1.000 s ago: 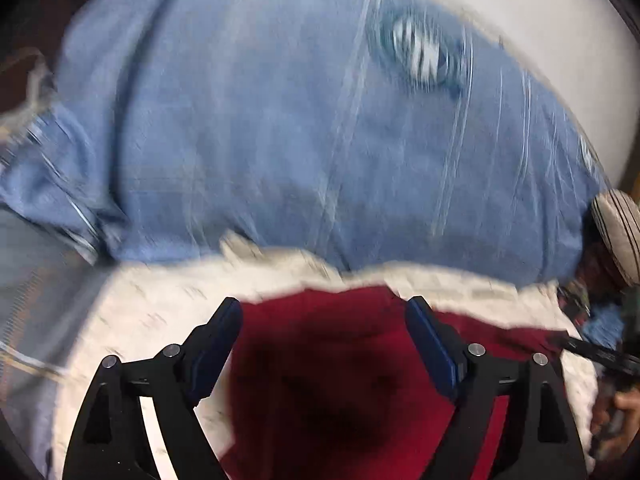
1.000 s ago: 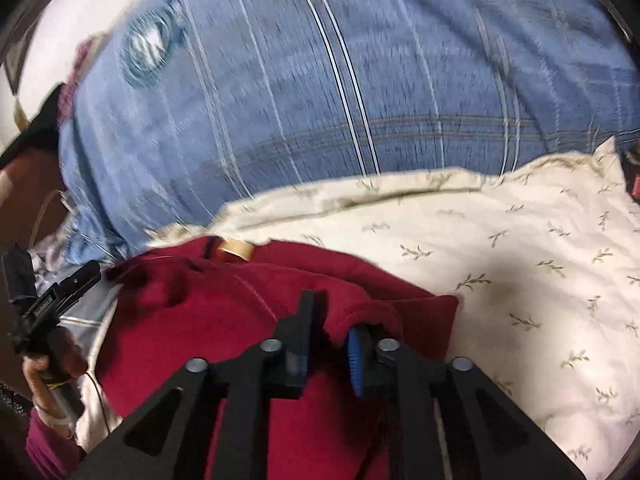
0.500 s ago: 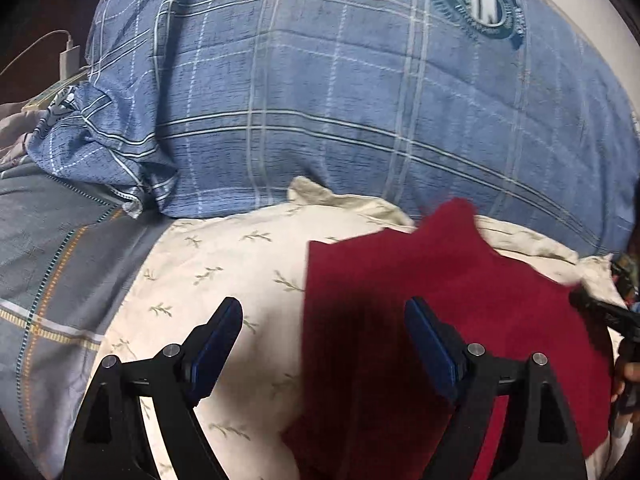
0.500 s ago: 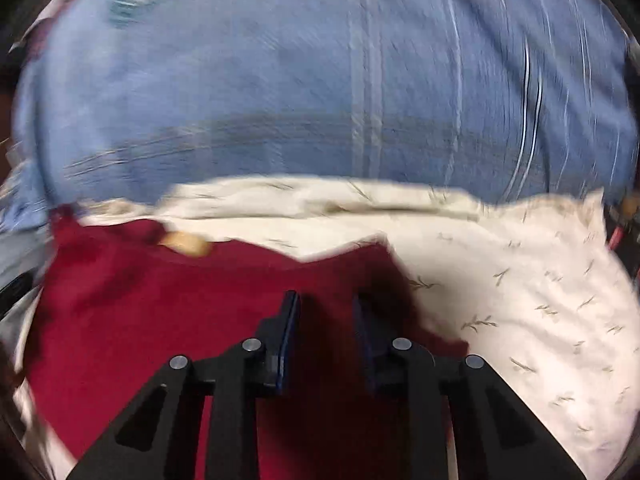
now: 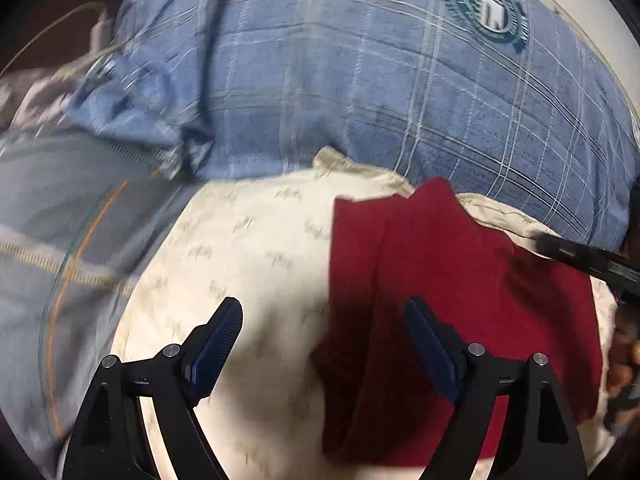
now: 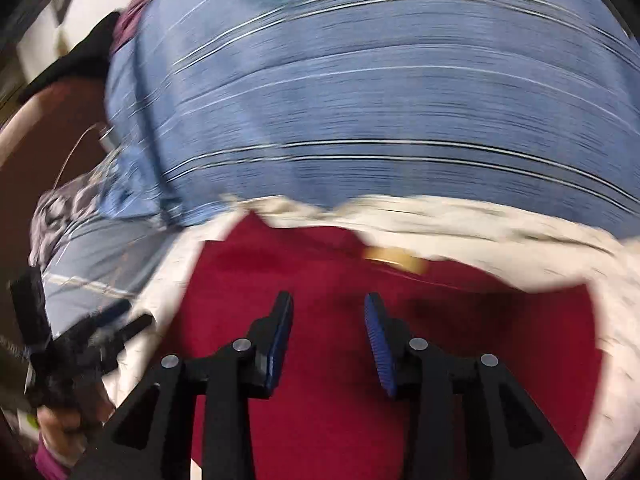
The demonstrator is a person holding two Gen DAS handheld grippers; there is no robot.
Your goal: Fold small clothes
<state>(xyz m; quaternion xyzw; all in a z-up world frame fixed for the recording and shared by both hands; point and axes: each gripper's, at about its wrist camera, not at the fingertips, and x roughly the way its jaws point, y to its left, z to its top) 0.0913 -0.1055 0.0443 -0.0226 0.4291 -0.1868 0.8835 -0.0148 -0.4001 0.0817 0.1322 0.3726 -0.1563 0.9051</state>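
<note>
While red garment (image 6: 360,360) lies on cream sheet (image 5: 248,248) (leaf-printed), blue pillow (image 5: 360,92) behind.

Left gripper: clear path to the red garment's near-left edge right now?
Probably yes. The left gripper is open, the red garment lies flat on the cream sheet, and nothing sits between them.

The small garment (image 5: 460,280) is deep plain red with a tan label (image 6: 396,258). It lies on a cream cloth (image 5: 248,248) sprigged with faint olive leaves. Behind, a blue plaid pillow (image 5: 340,92) carries a teal-and-white round emblem (image 5: 486,12).
</note>
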